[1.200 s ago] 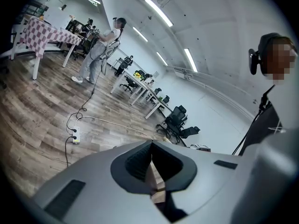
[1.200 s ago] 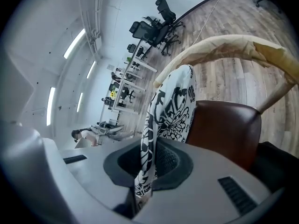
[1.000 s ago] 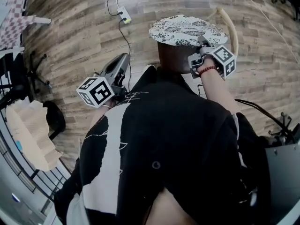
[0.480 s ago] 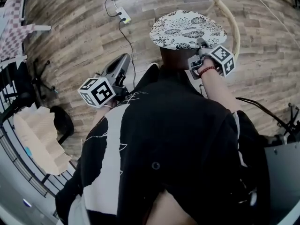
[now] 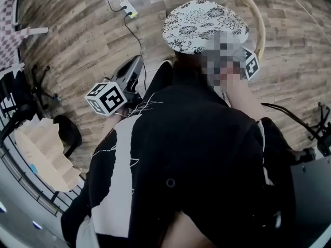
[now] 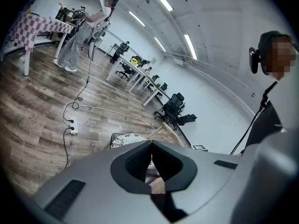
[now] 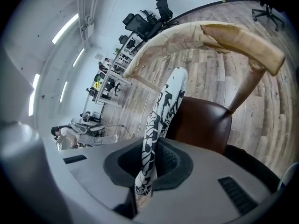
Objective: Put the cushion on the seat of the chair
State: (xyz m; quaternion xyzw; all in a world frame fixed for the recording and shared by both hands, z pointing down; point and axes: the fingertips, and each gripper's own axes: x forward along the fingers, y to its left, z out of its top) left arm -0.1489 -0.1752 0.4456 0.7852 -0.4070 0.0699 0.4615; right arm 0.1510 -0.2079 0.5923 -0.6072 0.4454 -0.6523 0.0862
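Observation:
The round black-and-white patterned cushion (image 5: pixel 206 18) hangs over the chair, whose curved wooden backrest (image 5: pixel 254 20) shows behind it. My right gripper (image 7: pixel 149 164) is shut on the cushion's near edge (image 7: pixel 161 115), which runs edge-on between the jaws above the brown seat (image 7: pixel 205 122) and below the backrest (image 7: pixel 210 36). In the head view a mosaic patch covers most of this gripper, leaving its marker cube (image 5: pixel 252 64). My left gripper (image 5: pixel 129 76) floats left of the chair, shut and empty (image 6: pixel 151 143), with the cushion (image 6: pixel 125 139) beyond its tips.
A power strip (image 5: pixel 126 8) with its cable lies on the wooden floor left of the chair. A chequered table (image 5: pixel 10 14), a black stand (image 5: pixel 41 87) and a pale foam block (image 5: pixel 46 149) stand at far left. Desks, office chairs (image 6: pixel 180 111) and a standing person (image 6: pixel 88 27) lie farther off.
My right gripper has come down with the cushion, which now covers more of the brown seat in the head view. The left gripper has sunk slightly and stays shut.

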